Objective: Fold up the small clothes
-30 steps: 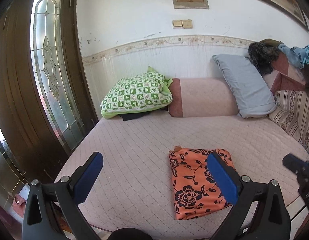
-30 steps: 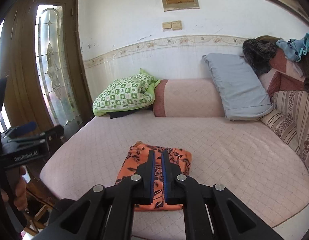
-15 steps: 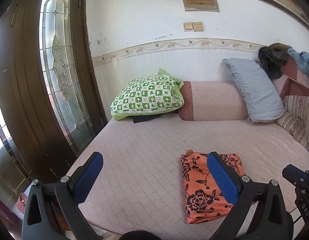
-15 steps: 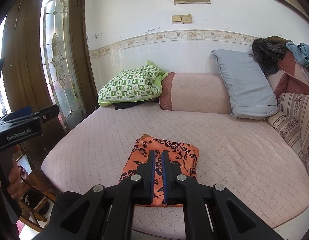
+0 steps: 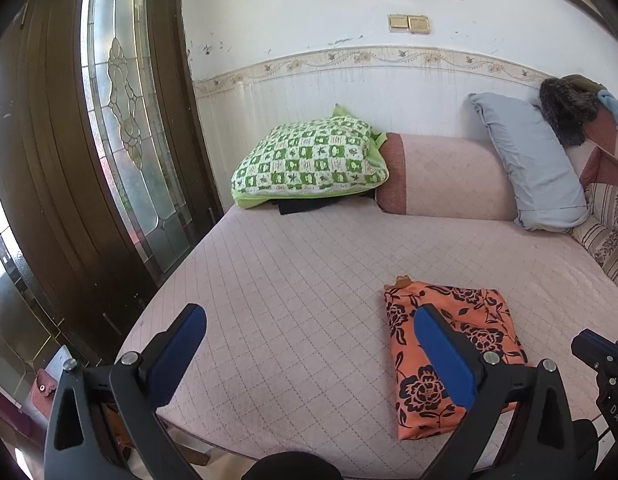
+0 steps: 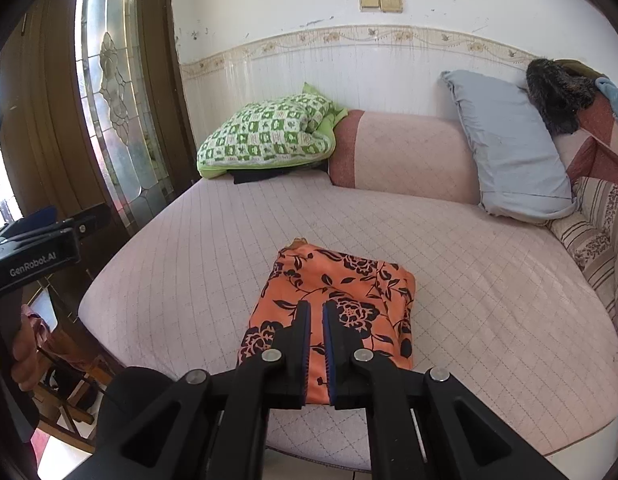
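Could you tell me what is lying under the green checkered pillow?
A dark folded cloth sticks out from under the green pillow; how far it reaches beneath is hidden.

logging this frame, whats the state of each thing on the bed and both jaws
orange floral garment: folded, flat on the bed, not gripped
left gripper: jaws wide open, empty
right gripper: jaws shut, empty
green checkered pillow: lying on dark cloth
grey pillow: leaning upright

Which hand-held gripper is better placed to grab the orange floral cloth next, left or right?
Left, probably. The left hand-held gripper is open with the folded orange floral cloth behind its right finger. The right hand-held gripper lines up with the cloth but is shut and must open first.
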`<action>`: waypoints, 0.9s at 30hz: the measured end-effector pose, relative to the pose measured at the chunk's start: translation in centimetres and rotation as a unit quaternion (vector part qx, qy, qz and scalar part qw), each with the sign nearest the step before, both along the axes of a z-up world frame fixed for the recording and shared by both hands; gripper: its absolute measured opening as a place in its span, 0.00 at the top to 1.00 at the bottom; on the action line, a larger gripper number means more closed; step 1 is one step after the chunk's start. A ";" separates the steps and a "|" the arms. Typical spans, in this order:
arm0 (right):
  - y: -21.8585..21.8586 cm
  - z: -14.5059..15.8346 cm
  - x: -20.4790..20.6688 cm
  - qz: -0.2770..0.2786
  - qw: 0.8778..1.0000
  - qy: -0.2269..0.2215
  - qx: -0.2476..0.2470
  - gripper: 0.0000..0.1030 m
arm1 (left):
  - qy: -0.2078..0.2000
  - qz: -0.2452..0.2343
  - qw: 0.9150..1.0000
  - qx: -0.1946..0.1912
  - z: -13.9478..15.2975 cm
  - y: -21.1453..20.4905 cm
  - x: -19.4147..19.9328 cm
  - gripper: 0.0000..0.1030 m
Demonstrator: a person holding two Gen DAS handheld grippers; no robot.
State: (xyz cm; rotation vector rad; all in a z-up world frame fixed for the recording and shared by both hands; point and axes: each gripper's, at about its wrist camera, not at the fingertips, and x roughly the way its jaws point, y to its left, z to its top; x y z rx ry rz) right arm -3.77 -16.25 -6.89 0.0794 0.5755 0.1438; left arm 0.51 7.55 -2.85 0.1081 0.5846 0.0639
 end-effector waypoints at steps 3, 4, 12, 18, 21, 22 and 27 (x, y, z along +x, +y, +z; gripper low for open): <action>0.4 -0.1 0.5 0.003 1.000 0.004 -0.003 0.93 | 0.014 0.000 1.000 0.004 -0.6 0.2 0.7 0.00; 0.5 -0.2 0.7 0.005 1.000 0.006 -0.005 0.93 | 0.017 -0.002 1.000 0.005 -0.8 0.3 0.8 0.00; 1.4 -0.5 1.5 0.008 1.000 0.013 -0.015 0.93 | 0.035 -0.018 0.999 0.010 -2.1 0.4 1.2 0.00; 0.4 -0.5 1.1 -0.012 1.000 0.014 -0.014 0.93 | 0.039 -0.033 0.999 0.003 -2.0 -0.2 1.0 0.00; -0.6 -0.2 0.5 -0.026 1.000 0.008 -0.008 0.93 | 0.037 -0.042 0.998 -0.001 -1.5 -0.8 0.7 0.00; -0.9 -0.1 0.4 -0.028 1.000 0.006 -0.005 0.93 | 0.035 -0.045 0.998 -0.002 -1.3 -1.0 0.5 0.00; -2.0 0.3 -0.3 -0.033 0.999 -0.001 0.007 0.93 | 0.022 -0.053 0.998 0.002 -0.2 -2.1 -0.6 0.00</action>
